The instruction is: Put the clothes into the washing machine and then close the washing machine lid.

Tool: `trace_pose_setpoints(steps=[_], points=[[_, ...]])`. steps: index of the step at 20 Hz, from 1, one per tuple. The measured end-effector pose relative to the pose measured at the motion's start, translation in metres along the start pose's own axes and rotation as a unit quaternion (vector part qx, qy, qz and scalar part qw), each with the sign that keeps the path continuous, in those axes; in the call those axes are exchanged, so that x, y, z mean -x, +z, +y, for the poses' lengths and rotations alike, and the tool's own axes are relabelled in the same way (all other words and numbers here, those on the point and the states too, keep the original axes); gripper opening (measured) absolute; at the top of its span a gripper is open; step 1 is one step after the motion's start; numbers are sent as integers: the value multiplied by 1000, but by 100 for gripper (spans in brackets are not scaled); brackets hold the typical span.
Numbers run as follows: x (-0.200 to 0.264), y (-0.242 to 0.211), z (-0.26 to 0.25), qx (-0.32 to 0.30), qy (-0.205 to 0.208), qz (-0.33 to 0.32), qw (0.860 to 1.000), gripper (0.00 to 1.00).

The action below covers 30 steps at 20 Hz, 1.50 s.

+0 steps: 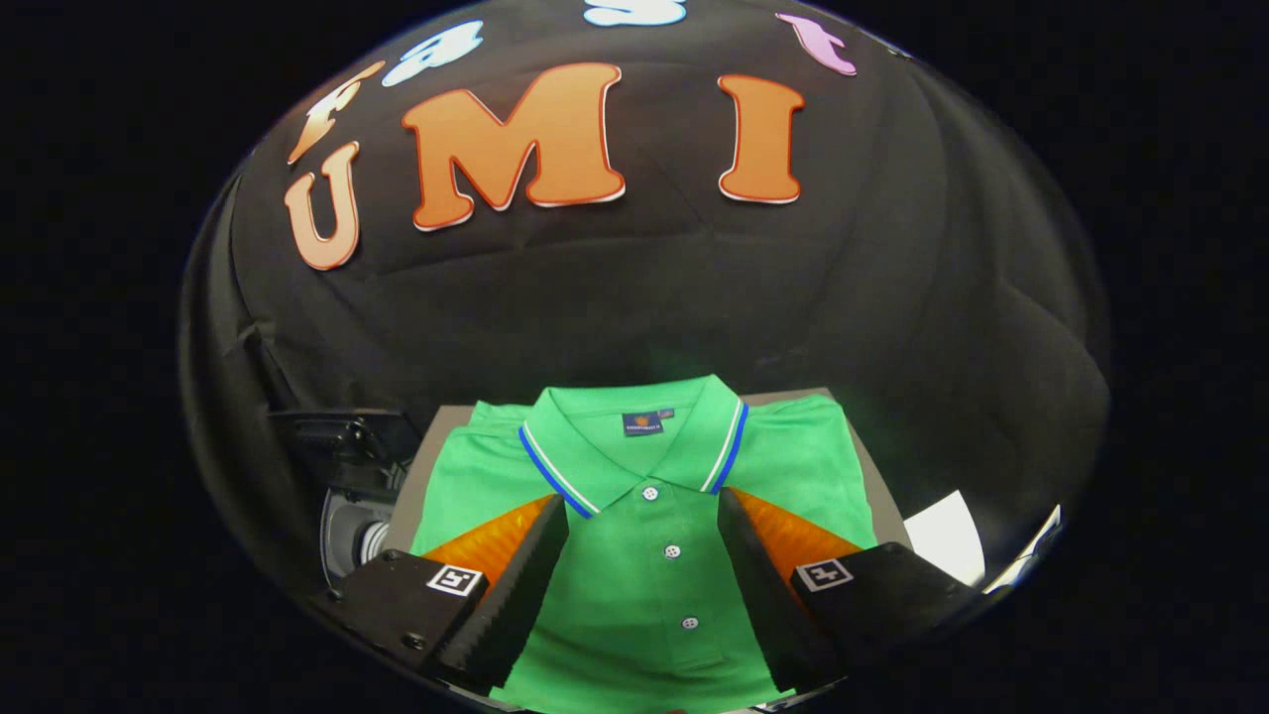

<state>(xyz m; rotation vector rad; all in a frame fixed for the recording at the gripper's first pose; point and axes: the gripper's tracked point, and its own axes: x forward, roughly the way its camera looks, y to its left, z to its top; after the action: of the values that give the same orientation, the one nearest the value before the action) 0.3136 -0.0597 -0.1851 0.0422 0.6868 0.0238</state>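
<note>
Between the spread fingers of the gripper [642, 555], held wide apart and clasping nothing: a folded green polo shirt with blue-and-white trimmed collar [644, 595], flat on a grey board [416, 466]. Probably light, soft, limp once lifted; best pinched through the stacked layers near the button placket. Dark machine part [352, 496] beyond, left.

gripper [642, 511], ridged fingers [516, 585], square coded tags, black screwed mounts

The neck label [642, 423] inside the green polo shirt [644, 575] is too small to read.
</note>
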Motion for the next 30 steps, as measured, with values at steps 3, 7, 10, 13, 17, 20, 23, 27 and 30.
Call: trace_pose_setpoints(steps=[3, 7, 10, 13, 17, 20, 23, 27, 30], points=[[-12, -13, -5, -5, -5, 36, 999, 99], [-22, -23, -10, -25, -4, 64, 998, 99], [-25, -25, -10, -31, -4, 77, 996, 99], [-26, -27, -9, -11, -12, 100, 995, 100], [-27, -27, -7, -11, -19, 144, 989, 100], [-26, -26, -7, -1, -16, 163, 986, 100], [-27, -27, -2, 8, -7, 175, 985, 97], [-25, -25, 1, 30, -4, 185, 982, 72], [-21, -20, -5, 33, -7, 191, 981, 56]])
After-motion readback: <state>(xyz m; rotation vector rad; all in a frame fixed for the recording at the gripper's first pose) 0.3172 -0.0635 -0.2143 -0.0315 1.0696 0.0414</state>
